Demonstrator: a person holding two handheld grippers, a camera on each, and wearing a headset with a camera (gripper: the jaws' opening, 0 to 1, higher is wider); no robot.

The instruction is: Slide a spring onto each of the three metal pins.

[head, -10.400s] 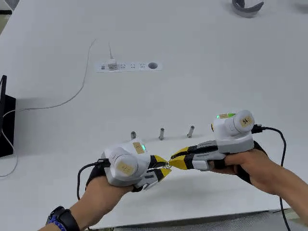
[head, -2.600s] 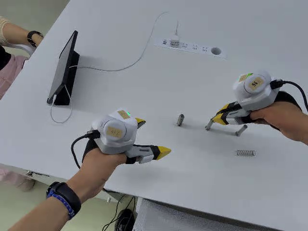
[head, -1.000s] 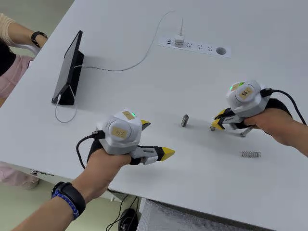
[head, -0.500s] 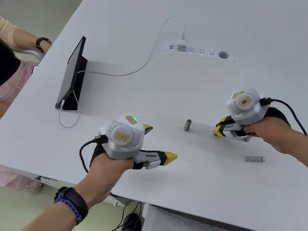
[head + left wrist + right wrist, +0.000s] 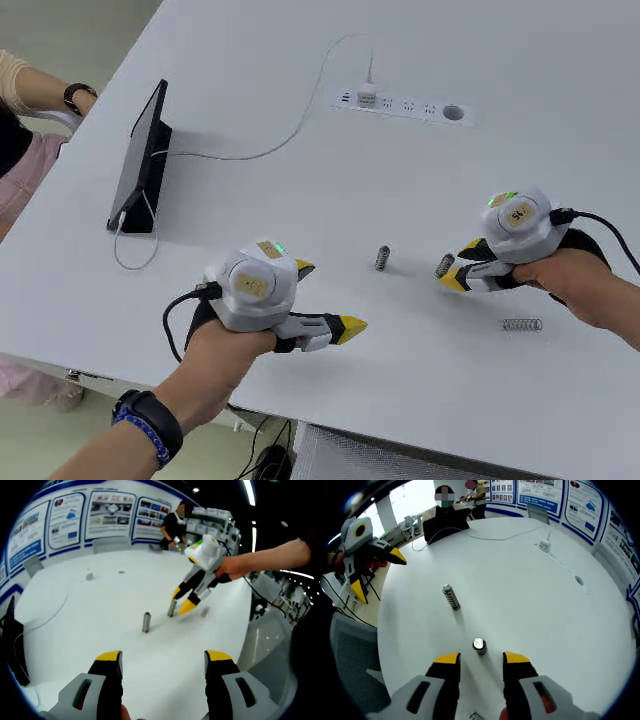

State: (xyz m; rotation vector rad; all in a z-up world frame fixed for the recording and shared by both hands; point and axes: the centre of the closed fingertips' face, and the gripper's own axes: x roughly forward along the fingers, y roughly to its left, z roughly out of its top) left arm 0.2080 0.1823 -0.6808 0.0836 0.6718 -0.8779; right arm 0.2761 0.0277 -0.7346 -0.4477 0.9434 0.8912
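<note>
1. Head view: the left gripper (image 5: 325, 297) is wide open and empty, off to one side of the pins. The right gripper (image 5: 459, 265) has its tips just beside the second pin (image 5: 444, 265). The first pin (image 5: 381, 258), wearing a spring, stands further ahead of those tips. A loose spring (image 5: 521, 324) lies behind the right gripper, near the hand. A clumsy grab could roll it away across the table (image 5: 300, 420).
2. Left gripper view: the third pin (image 5: 204, 612) stands bare, close behind the right gripper's tips. A sideways swing could knock it over.
3. Right gripper view: the jaws are narrowly parted and hold nothing, with the second pin just ahead between the tips. It may already carry a spring, but the foreshortening hides this. Closing or dragging here could topple it.
</note>
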